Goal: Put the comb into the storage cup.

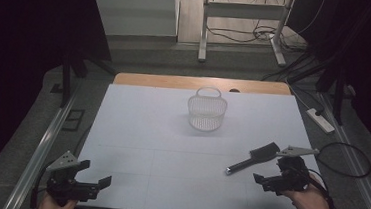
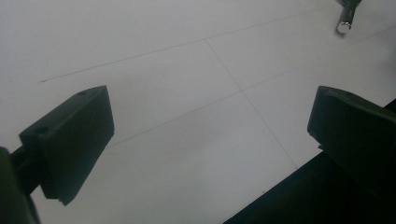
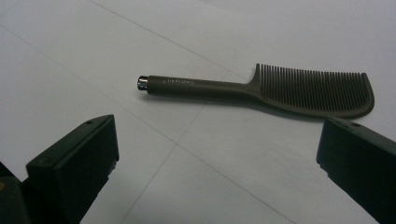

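Your right tongs [image 3: 215, 154], released, hover just short of the dark comb [image 3: 261, 88] lying flat on the white surface [image 1: 136, 130], so you likely next close on its handle, while your left tongs [image 1: 83, 179] wait released.

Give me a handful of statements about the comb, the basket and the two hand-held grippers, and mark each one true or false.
1. The comb lies flat on the table. True.
2. The right hand-held gripper is shut on the comb's handle. False: its jaws stand open and the comb lies ahead of them, untouched.
3. The basket stands upright near the far edge of the table. True.
4. The comb lies inside the basket. False: it rests on the table well short of the basket, near the right hand-held gripper.
5. The left hand-held gripper is open over bare table. True.
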`<state>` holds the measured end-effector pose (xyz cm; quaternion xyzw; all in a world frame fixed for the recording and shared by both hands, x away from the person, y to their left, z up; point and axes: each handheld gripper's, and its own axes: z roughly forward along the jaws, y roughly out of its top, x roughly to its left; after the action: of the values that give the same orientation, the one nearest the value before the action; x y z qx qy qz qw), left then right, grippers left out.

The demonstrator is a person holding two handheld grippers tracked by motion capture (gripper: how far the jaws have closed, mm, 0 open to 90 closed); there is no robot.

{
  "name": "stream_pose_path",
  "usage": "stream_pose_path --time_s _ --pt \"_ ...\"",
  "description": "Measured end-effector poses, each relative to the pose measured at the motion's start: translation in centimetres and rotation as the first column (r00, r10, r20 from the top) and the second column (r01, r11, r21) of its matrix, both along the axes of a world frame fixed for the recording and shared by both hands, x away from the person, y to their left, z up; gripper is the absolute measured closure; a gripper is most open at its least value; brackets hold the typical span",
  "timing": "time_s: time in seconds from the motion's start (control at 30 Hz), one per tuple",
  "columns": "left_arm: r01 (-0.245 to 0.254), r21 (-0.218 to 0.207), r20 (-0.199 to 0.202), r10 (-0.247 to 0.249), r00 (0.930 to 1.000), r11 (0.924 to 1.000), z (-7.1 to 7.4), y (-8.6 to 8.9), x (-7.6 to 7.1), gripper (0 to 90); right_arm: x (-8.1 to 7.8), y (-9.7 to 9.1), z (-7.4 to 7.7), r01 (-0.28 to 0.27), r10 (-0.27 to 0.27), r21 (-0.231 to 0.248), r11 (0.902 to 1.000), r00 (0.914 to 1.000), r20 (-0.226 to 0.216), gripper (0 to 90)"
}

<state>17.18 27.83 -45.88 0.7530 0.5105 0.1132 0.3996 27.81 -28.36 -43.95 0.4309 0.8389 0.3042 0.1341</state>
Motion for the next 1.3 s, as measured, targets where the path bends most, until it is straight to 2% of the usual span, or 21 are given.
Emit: stream_pose_path --time_s 0.3,0.53,0.8,1.13,1.23,1.3 --pt "0.0 0.0 0.001 0.0 1.0 1.0 0.0 0.0 0.0 1.4 0.9 0.5 -0.1 -0.001 0.001 0.011 0.9999 1.0 -0.006 0.0" --pt "0.0 0.0 0.001 0.0 1.0 1.0 0.0 0.0 0.0 1.4 1.9 1.2 -0.1 -0.011 0.011 -0.019 0.9998 0.9999 -0.004 0.0" --pt "0.0 -0.003 0.001 0.0 1.0 1.0 0.0 0.0 0.0 1.4 3.0 2.0 -0.1 -0.011 0.01 -0.031 0.9994 0.9999 -0.01 0.0" --pt "0.0 -0.004 0.0 0.0 1.0 1.0 0.0 0.1 0.0 1.4 4.2 2.7 -0.6 -0.019 0.017 -0.04 0.999 0.9986 -0.05 0.0" --pt "0.0 -0.005 -0.001 0.0 1.0 1.0 0.0 0.1 0.0 1.4 4.6 3.0 -0.8 -0.026 0.024 -0.05 0.9984 0.9984 -0.051 0.0" --pt "0.0 -0.005 0.0 0.0 1.0 1.0 0.0 0.1 0.0 1.4 5.0 3.3 -0.9 -0.03 0.025 -0.071 0.997 0.9973 -0.069 0.0"
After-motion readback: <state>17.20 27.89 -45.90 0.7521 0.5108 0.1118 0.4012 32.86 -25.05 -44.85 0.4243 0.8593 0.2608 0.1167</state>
